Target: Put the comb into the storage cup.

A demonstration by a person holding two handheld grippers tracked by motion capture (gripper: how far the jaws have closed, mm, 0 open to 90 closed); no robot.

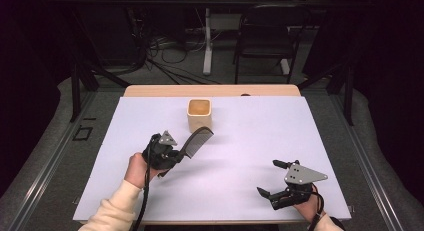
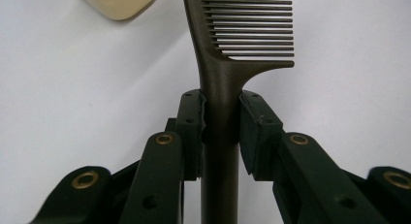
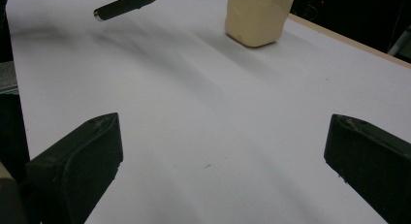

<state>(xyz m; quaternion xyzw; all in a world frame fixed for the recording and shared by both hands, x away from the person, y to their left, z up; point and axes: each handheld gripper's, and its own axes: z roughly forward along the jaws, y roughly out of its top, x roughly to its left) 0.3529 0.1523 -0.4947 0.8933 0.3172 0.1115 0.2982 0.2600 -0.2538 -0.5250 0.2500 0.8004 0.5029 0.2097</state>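
- We see a table (image 1: pixel 150 91) with a light wooden top, its far edge showing past a white sheet (image 1: pixel 260 156) that covers nearly all of it.
- On the sheet, towards the far middle, stands a cream square cup (image 1: pixel 199 115), upright and open at the top.

A dark brown wide-tooth comb (image 1: pixel 196 141) is held off the white table sheet by its handle, clamped between the jaws of the left gripper (image 1: pixel 170 153), its toothed end angled up toward a square cream cup (image 1: pixel 199 114); the cup stands upright and open-topped near the sheet's far edge, just beyond the comb's tip
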